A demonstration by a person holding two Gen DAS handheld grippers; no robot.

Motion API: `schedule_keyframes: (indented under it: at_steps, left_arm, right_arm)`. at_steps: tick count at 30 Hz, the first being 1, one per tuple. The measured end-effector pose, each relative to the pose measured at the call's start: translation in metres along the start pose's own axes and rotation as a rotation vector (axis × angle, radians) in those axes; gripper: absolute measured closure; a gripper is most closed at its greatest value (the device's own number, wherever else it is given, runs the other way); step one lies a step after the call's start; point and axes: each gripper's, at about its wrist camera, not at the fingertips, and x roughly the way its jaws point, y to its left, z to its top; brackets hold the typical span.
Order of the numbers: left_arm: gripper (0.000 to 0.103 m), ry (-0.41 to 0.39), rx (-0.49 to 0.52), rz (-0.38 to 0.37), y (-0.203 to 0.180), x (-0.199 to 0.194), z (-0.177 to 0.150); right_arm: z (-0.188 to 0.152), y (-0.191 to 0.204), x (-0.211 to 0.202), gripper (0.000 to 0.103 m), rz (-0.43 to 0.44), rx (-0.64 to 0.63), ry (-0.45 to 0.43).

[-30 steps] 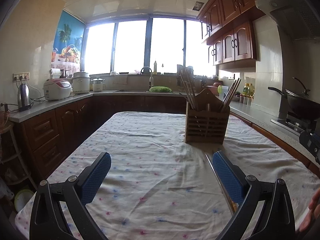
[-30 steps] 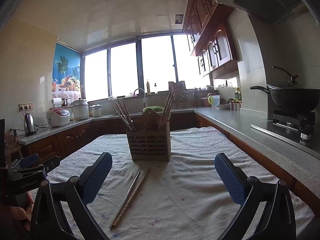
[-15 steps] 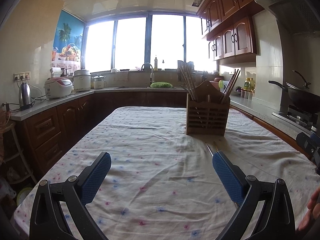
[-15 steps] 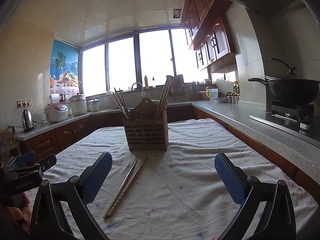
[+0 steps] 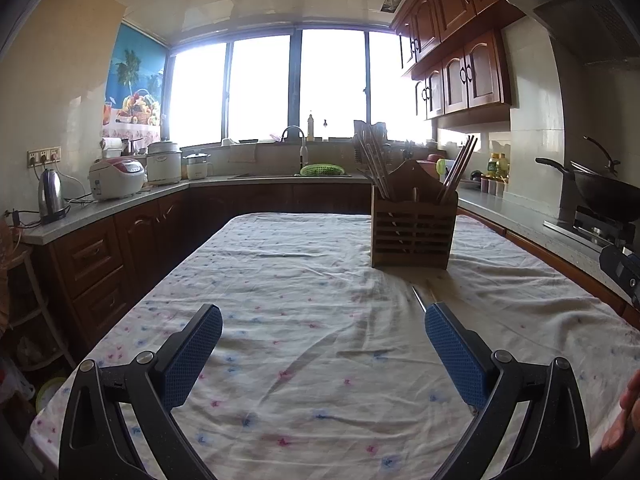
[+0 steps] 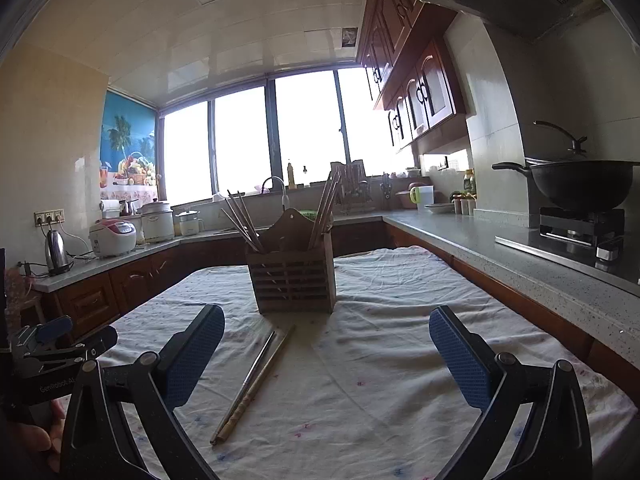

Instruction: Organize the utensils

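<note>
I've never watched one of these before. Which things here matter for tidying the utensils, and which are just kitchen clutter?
Part of the job:
chopsticks loose on the cloth
wooden holder with chopsticks already in it
left gripper and right gripper, both open and empty

Just lying about:
kettle
rice cooker
wok
green basket

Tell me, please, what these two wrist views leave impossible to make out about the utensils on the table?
- Left wrist view: the two loose chopsticks on the cloth are mostly hidden behind the left gripper, under its right finger.
- Both views: the lower ends of the chopsticks inside the slatted wooden utensil holder are screened by its walls.
- Right wrist view: the open right gripper hides nothing of the pair.
</note>
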Motion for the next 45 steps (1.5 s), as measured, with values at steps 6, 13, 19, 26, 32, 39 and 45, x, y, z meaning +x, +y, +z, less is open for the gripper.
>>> schedule_keyframes:
  at_steps: [6,13,19,26,32,39,45]
  left_arm:
    - [0.001,0.002,-0.004,0.002,-0.001,0.0,0.0]
    - [0.001,0.013,-0.009,0.004,-0.002,0.0,0.001]
    - [0.001,0.018,-0.01,0.005,-0.003,0.0,0.002]
    - [0.001,0.021,-0.007,0.002,-0.005,-0.001,0.001]
    - [0.001,0.019,-0.012,0.002,-0.006,-0.002,0.001]
    - [0.001,0.026,-0.003,0.007,-0.009,-0.002,0.002]
    - [0.001,0.031,-0.002,0.011,-0.011,-0.003,0.002]
  right_arm:
    - [-0.005,0.0,0.005,0.0,0.009,0.003,0.024]
    - [-0.006,0.001,0.006,0.0,0.018,0.0,0.029]
    - [-0.005,0.0,0.006,0.0,0.018,0.008,0.035]
    - [-0.004,0.0,0.005,0.0,0.025,0.008,0.036]
    - [-0.003,0.001,0.005,0.0,0.032,0.004,0.037]
    - [-0.003,0.002,0.005,0.0,0.033,0.005,0.041]
    - [-0.003,0.002,0.006,0.0,0.034,0.005,0.041]
